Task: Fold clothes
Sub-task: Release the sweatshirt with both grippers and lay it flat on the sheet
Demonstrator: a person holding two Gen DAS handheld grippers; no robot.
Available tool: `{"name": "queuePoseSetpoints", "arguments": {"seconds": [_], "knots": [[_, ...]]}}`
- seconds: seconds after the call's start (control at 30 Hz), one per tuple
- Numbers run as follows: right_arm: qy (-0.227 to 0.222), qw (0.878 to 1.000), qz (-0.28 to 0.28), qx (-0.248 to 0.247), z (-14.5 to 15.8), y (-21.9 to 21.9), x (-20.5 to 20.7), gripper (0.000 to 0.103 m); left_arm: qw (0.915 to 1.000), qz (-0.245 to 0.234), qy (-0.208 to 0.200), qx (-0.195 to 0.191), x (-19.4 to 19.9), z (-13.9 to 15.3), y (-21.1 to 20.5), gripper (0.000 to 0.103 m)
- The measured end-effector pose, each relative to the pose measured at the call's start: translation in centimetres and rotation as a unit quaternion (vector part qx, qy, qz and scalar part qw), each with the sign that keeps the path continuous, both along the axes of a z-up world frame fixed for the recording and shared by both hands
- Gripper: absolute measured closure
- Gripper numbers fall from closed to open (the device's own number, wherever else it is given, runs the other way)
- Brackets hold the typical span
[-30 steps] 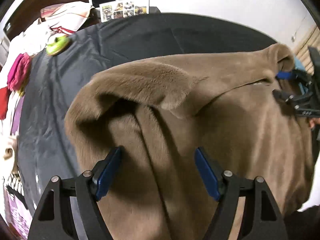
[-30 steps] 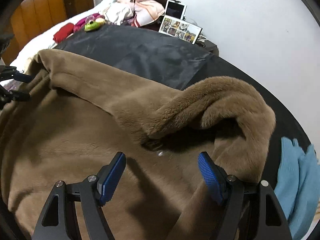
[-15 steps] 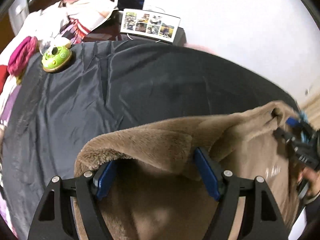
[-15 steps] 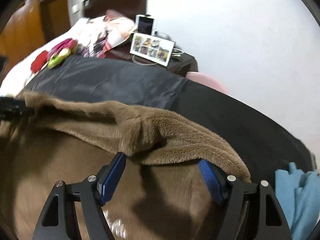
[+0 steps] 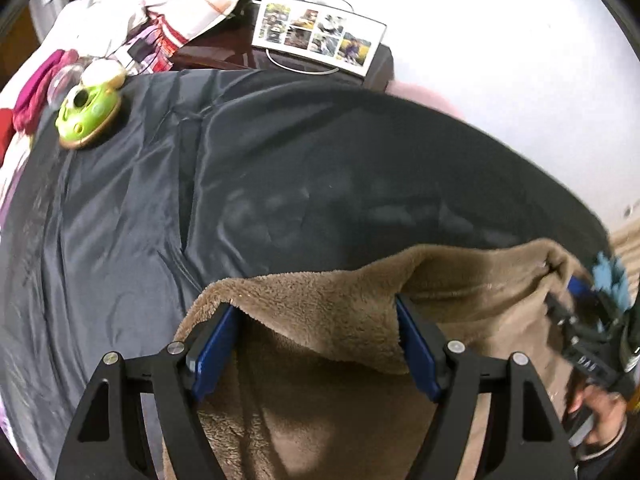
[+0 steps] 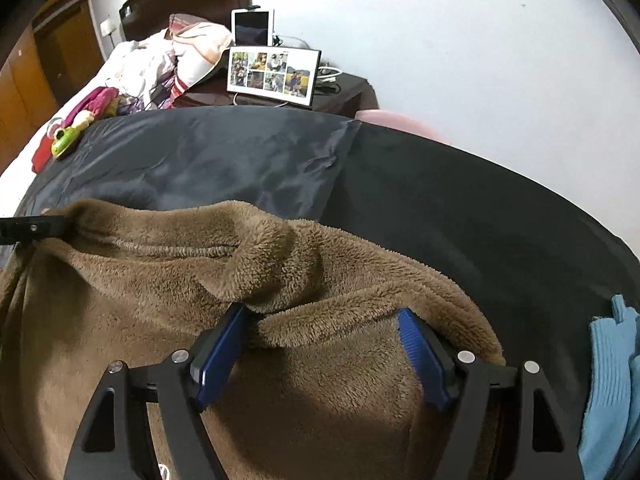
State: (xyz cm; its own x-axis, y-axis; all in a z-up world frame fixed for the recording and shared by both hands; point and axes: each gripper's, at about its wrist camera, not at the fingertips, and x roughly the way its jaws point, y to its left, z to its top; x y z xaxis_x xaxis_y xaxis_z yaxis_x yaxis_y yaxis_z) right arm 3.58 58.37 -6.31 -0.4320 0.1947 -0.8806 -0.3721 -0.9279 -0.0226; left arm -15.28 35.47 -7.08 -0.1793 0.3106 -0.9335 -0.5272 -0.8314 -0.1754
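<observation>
L gripper (image 5: 316, 344): jaws wide apart, blue pads either side of a raised fold of the brown fleece garment (image 5: 340, 360); pads not pressed together, nothing visibly clamped. R gripper (image 6: 324, 348): same, jaws wide, fleece edge draped across both pad tips; firm hold not evident.

Garment: thick, plushy pile, mid-brown, bunched w/ rolled hem and a stitched seam line visible in right wrist view. Lies on near part of the bed, atop dark grey sheet (image 5: 240, 184), which is shiny and creased.

R of garment: light blue cloth (image 6: 612, 392) at bed edge. Far L on sheet: green toy (image 5: 86, 114), w/ pink and red clothes (image 5: 36, 92) beside it. Beyond: photo frame (image 6: 274, 76) and tablet (image 6: 253, 28) on dark nightstand, striped bedding heap (image 5: 168, 8), white wall.
</observation>
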Motion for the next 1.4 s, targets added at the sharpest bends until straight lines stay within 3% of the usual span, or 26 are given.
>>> {"name": "queuePoseSetpoints", "arguments": {"seconds": [0.2,0.43,0.67,0.8,0.9,0.93,0.97,1.0,1.17,1.23,1.4], "knots": [[0.016,0.999,0.035,-0.006,2.9,-2.1,1.6,0.024,0.9978,-0.016,-0.031,0.056,0.6,3.5,-3.0,0.023],[0.020,0.997,0.075,-0.015,4.6,-6.2,5.3,0.024,0.9985,-0.020,-0.011,0.050,4.9,6.7,-10.2,0.023],[0.003,0.994,0.101,-0.046,3.8,-10.3,11.2,0.024,0.9990,-0.001,-0.043,0.006,13.1,4.6,-17.9,0.022],[-0.007,0.992,0.103,-0.067,2.8,-11.9,14.5,0.024,0.9975,0.013,-0.069,-0.002,17.5,2.8,-20.1,0.022],[-0.013,0.992,0.101,-0.077,2.1,-12.9,16.7,0.024,0.9975,0.031,-0.059,-0.021,19.2,1.7,-20.6,0.023],[-0.016,0.992,0.098,-0.083,1.8,-13.3,17.2,0.024,0.9973,0.038,-0.055,-0.029,19.7,1.3,-20.7,0.029],[-0.021,0.992,0.096,-0.085,1.3,-13.6,17.8,0.024,0.9970,0.044,-0.052,-0.036,20.0,0.8,-20.8,0.057],[-0.029,0.992,0.095,-0.081,0.9,-14.1,18.4,0.024,0.9965,0.048,-0.057,-0.038,19.9,0.3,-20.9,0.073],[-0.052,0.993,0.102,-0.039,-0.6,-15.5,20.2,0.024,0.9950,0.079,-0.032,-0.053,18.6,1.3,-21.9,0.085],[-0.051,0.994,0.095,-0.034,-0.6,-15.0,20.7,0.024,0.9918,0.097,0.000,-0.084,17.4,2.4,-23.0,0.086],[-0.052,0.997,0.057,-0.025,-0.5,-12.7,21.7,0.024,0.9830,0.137,0.049,-0.112,12.9,5.3,-25.6,0.087]]}}
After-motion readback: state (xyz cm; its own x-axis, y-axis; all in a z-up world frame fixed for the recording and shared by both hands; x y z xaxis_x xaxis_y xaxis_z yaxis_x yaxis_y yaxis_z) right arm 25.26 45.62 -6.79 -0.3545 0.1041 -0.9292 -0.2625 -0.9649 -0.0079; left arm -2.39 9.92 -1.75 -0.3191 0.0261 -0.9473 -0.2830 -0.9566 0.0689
